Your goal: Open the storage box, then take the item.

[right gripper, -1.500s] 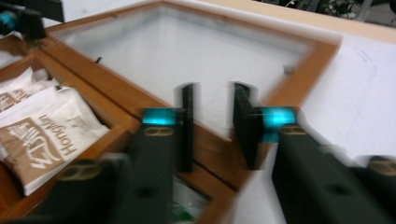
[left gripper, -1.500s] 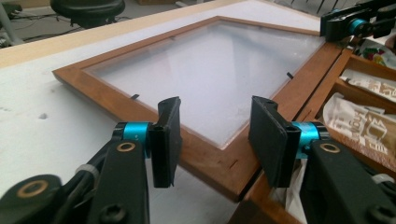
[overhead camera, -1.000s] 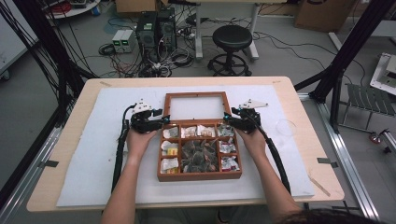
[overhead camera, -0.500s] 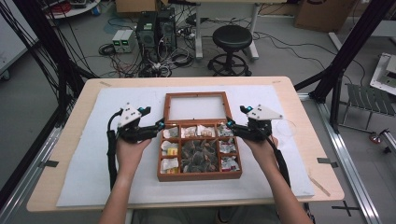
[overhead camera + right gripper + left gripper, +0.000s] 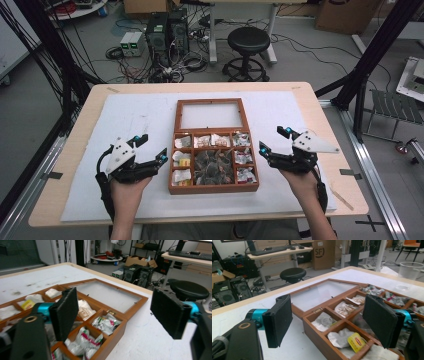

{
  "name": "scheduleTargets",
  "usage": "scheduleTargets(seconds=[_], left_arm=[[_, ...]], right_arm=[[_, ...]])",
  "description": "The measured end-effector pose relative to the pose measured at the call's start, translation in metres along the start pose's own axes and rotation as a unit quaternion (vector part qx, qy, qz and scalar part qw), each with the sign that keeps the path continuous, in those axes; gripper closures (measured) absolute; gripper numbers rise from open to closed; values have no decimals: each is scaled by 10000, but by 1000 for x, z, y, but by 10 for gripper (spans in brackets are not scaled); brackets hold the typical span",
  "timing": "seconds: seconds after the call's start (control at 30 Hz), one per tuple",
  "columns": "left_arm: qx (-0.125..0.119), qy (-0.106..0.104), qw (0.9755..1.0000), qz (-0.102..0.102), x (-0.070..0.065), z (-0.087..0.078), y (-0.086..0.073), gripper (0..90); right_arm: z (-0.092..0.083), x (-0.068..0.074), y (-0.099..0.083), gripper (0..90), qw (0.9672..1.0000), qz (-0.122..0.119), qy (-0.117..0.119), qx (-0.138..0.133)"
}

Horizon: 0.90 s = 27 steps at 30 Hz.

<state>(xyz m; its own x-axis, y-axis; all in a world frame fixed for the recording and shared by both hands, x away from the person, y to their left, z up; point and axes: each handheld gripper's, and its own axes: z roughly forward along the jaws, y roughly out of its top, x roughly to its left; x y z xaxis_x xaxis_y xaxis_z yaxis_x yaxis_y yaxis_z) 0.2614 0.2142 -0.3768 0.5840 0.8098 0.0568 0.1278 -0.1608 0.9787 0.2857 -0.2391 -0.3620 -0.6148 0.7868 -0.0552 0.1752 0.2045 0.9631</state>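
A wooden compartment box (image 5: 215, 189) sits mid-table on a white mat, its glass-paned lid (image 5: 212, 115) folded flat behind it. The compartments hold wrapped tea bags (image 5: 182, 160) and a dark pile in the centre. My left gripper (image 5: 154, 147) hovers left of the box and my right gripper (image 5: 272, 140) right of it, both a little apart from its sides. Both sets of jaws have just been opening and stand wide with nothing between them. The left gripper (image 5: 328, 315) looks across the box wall (image 5: 317, 336). The right gripper (image 5: 117, 312) looks over the box corner (image 5: 112, 341).
The white mat (image 5: 120, 125) covers most of the wooden table (image 5: 320, 105). A black stool (image 5: 248, 40) and computer towers (image 5: 165, 30) stand on the floor beyond the far edge. Black frame posts (image 5: 372, 55) rise at both sides.
Both grippers have drawn back from the box's upper corners, outward and toward the front edge, and their jaws have spread wide. The box has stayed in place.
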Motion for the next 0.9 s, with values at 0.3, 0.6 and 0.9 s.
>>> scheduleTargets(seconds=[0.3, 0.6, 0.9], left_arm=[[-62, -93, 9999, 65, -6, -17, 0, 236], [82, -32, 10000, -40, -1, -19, -9, 236], [69, -365, 9993, -107, -5, -17, -7, 236]], right_arm=[[-19, 5, -8, 202, 9996, -147, 199, -106], [-26, 1, -13, 201, 9998, -45, 141, -98], [-25, 3, -12, 201, 9997, -68, 192, -140]])
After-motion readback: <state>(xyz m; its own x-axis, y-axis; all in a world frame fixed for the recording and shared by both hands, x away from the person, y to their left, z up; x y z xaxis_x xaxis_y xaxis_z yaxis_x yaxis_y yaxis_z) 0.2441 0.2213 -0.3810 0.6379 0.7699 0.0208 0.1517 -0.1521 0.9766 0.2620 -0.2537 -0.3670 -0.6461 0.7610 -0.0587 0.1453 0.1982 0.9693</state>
